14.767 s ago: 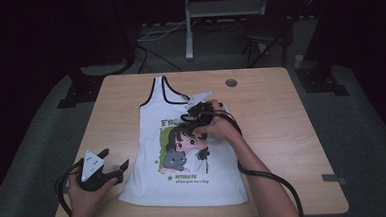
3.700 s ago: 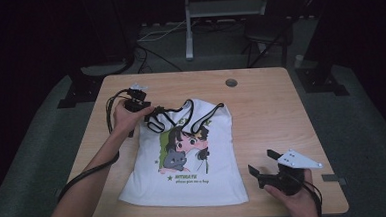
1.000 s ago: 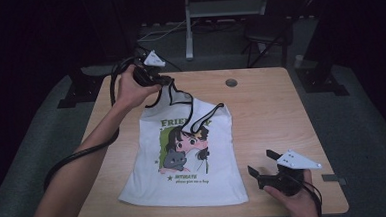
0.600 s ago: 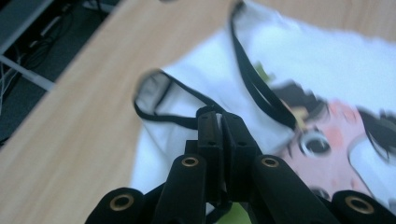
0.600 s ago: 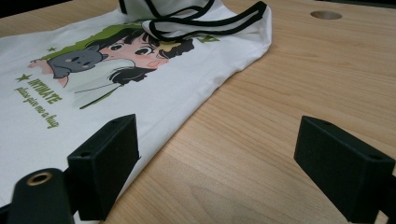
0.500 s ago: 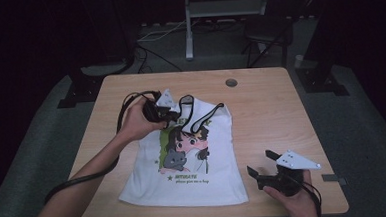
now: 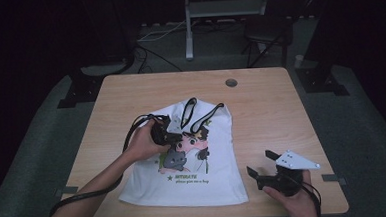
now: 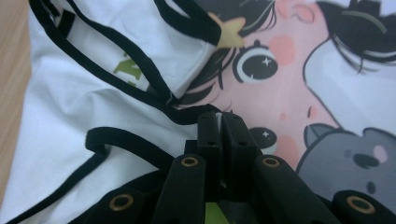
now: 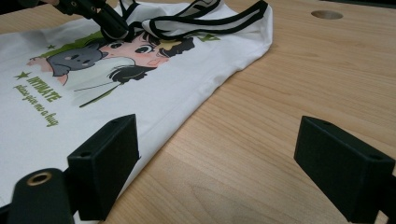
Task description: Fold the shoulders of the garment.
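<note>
2 sets of tongs are at work over a white tank top [image 7: 184,174] spread flat on a wooden desk [image 7: 261,110]. The top lies near the middle of the desk, its hem toward the person, its black-edged straps [image 7: 201,115] folded down over the cartoon print [image 7: 188,151] on the chest.

The left tongs [image 7: 171,138] sit on the upper part of the print. In the left gripper view they [image 8: 219,126] are fully closed, and a sliver of white cloth appears to be pinched between the pads, right beside a black-trimmed edge [image 8: 140,93] of the folded-over shoulder.

The right tongs [image 7: 264,167] rest on the desk just beyond the top's lower right corner, spread wide with nothing between them; in the right gripper view they [image 9: 224,168] frame bare wood and the shirt's side edge.

Judging by its soft creases, the top is light, limp and thin. It will drape and bunch when lifted, and 1 layer may slide over another. The bound black trim at a strap or armhole looks like the firmest place to grip; the hem corner near the right tongs is another.
</note>
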### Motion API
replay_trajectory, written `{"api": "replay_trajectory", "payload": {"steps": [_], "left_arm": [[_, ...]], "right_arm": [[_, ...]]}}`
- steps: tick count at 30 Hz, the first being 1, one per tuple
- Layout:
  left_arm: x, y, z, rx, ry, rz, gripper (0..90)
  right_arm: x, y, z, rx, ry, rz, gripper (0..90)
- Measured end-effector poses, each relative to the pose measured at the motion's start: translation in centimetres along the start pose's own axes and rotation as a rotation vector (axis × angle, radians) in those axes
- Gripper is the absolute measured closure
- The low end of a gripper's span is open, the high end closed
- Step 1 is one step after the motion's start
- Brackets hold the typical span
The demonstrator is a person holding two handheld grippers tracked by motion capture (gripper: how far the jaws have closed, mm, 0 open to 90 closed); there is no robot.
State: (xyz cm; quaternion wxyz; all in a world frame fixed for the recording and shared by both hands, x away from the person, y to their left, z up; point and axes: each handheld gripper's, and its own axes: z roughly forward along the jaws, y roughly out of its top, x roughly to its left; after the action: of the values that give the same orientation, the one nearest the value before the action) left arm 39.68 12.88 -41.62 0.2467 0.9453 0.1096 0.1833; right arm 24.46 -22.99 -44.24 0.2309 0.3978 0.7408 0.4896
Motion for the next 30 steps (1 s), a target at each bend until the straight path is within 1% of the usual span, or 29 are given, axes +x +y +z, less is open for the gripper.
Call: {"api": "replay_trajectory", "payload": {"steps": [7, 10, 12, 15, 16, 18, 19, 20, 21, 23, 27, 29, 30], "left_arm": [[-0.2, -0.2, 0.2, -0.026, -0.003, -0.03, 85.1], [-0.2, -0.5, 0.1, -0.046, -0.004, -0.054, 83.7], [-0.3, -0.8, 0.1, -0.063, -0.006, -0.08, 82.7], [-0.3, -1.1, 0.0, -0.077, -0.004, -0.094, 79.2], [-0.3, -1.2, 0.0, -0.084, 0.0, -0.093, 77.5], [-0.4, -1.3, -0.1, -0.095, 0.002, -0.107, 74.4], [-0.5, -1.5, -0.1, -0.103, 0.006, -0.126, 73.2], [-0.5, -1.5, -0.1, -0.103, 0.006, -0.126, 69.4], [-0.5, -1.5, -0.1, -0.11, 0.006, -0.133, 69.4], [-0.5, -1.6, -0.2, -0.118, 0.012, -0.155, 63.4], [-0.6, -2.0, -0.6, -0.152, 0.034, -0.203, 49.0], [-0.6, -2.2, -1.0, -0.169, 0.049, -0.237, 40.7], [-0.5, -2.4, -1.3, -0.175, 0.058, -0.25, 38.5]], "right_arm": [[0.0, 0.0, 0.0, 0.003, 0.004, 0.001, 13.2], [-0.1, 0.0, 0.0, 0.003, 0.003, -0.004, 13.2], [0.0, 0.0, 0.0, 0.004, 0.003, -0.004, 13.3], [0.0, 0.0, 0.1, 0.007, 0.001, -0.005, 13.2], [0.0, 0.0, 0.1, 0.006, 0.001, -0.006, 13.3], [0.0, 0.0, 0.1, 0.007, 0.0, -0.006, 13.2], [0.0, 0.0, 0.1, 0.008, 0.001, -0.008, 13.3], [0.0, 0.0, 0.1, 0.008, 0.001, -0.008, 13.3], [0.0, 0.0, 0.1, 0.009, -0.001, -0.006, 13.3], [0.0, 0.0, 0.1, 0.009, -0.001, -0.007, 13.3], [0.0, 0.1, 0.2, 0.007, 0.001, -0.005, 13.2], [0.1, 0.1, 0.3, 0.008, 0.003, -0.005, 13.2], [0.1, 0.2, 0.4, 0.01, 0.003, -0.005, 13.2]]}}
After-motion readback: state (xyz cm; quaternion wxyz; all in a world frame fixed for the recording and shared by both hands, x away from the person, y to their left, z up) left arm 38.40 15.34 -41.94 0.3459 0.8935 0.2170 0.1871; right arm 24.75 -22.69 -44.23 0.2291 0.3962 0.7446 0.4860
